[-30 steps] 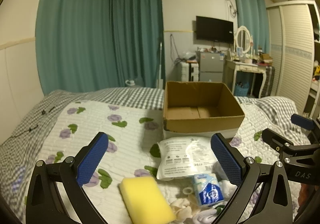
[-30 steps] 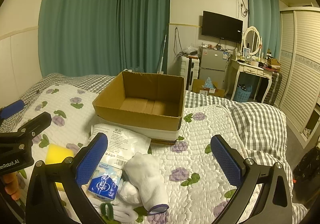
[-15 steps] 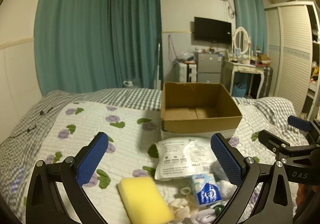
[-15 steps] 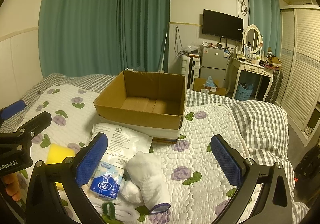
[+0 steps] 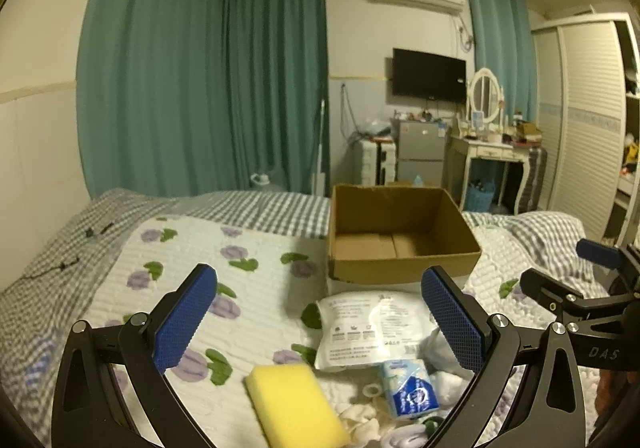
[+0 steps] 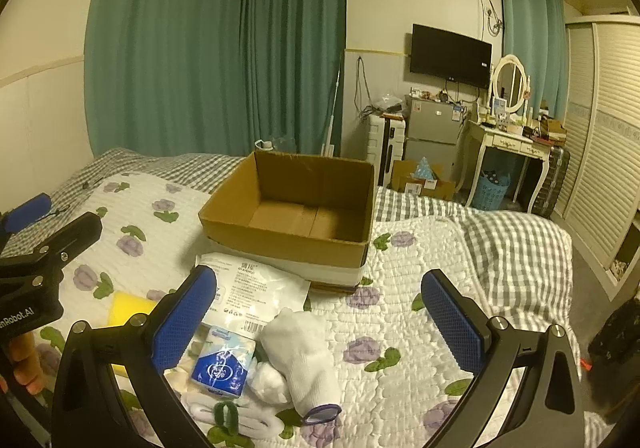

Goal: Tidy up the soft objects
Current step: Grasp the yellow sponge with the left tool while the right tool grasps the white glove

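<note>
An empty cardboard box (image 5: 400, 244) (image 6: 292, 216) stands on the quilted bed. In front of it lie a white plastic pack (image 5: 368, 324) (image 6: 256, 284), a yellow sponge (image 5: 294, 406) (image 6: 128, 308), a blue tissue pack (image 5: 410, 390) (image 6: 224, 366), a white sock (image 6: 300, 356) and other small white soft items. My left gripper (image 5: 320, 324) is open and empty above the pile. My right gripper (image 6: 320, 324) is open and empty above the sock; it also shows in the left wrist view (image 5: 576, 300).
The flowered quilt (image 5: 180, 272) covers the bed over a grey checked blanket (image 6: 516, 248). Beyond the bed stand a small fridge (image 6: 432, 132), a white dressing table (image 6: 508, 144) and a wardrobe (image 6: 604, 168). Green curtains hang behind.
Both grippers have drifted slightly; the box and pile sit a little lower and to the right in the left view. Nothing was picked up. Both stay open.
</note>
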Tool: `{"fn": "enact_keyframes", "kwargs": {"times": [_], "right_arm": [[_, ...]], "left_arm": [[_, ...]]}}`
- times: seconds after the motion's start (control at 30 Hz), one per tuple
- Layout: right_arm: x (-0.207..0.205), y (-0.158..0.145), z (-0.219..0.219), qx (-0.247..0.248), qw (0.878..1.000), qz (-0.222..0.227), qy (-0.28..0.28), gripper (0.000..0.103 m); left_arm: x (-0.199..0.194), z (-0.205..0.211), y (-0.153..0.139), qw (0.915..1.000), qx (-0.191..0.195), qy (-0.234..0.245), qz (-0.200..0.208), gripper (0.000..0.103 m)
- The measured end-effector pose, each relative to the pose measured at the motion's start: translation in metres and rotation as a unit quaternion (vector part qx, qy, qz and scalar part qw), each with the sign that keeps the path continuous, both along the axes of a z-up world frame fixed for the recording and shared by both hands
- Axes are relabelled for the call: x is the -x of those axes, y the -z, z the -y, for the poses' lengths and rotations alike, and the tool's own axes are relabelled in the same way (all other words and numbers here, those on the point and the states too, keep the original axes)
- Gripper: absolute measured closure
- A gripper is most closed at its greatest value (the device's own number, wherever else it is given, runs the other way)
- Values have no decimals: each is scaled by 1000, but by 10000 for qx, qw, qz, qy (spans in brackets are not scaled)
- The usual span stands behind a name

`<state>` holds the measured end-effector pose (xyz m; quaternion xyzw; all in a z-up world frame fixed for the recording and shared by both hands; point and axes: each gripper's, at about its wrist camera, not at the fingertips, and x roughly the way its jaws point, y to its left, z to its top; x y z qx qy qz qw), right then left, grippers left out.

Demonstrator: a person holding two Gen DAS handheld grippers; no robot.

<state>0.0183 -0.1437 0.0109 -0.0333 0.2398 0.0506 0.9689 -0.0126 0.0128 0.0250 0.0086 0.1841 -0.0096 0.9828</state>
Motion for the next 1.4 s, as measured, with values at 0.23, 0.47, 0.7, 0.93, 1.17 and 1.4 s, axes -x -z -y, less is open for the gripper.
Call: {"fn": "enact_keyframes", "kwargs": {"times": [0.23, 0.47, 0.7, 0.93, 1.17, 1.4], "right_arm": [[-2, 3, 4, 475, 9976, -495, 50, 0], [-27, 80, 8, 417, 9840, -1722, -162, 24], [-56, 112, 5, 210, 9748, -2175, -442, 40], [-88, 124, -8, -58, 9651, -2471, -862, 66], [-68, 114, -4, 101, 9745, -2090, -809, 74], [-53, 110, 5, -13, 9758, -2043, -780, 74]], "left_arm": [[3, 2, 3, 9978, -303, 31, -590, 0], [-8, -4, 70, 9857, -473, -188, -1605, 0], [-21, -10, 100, 9734, -413, -283, -2236, 0], [-37, -14, 115, 9627, -410, -454, -2636, 0], [-61, -21, 144, 9464, -61, -524, -3187, 25], [-49, -14, 136, 9496, -240, -546, -3078, 43]]}}
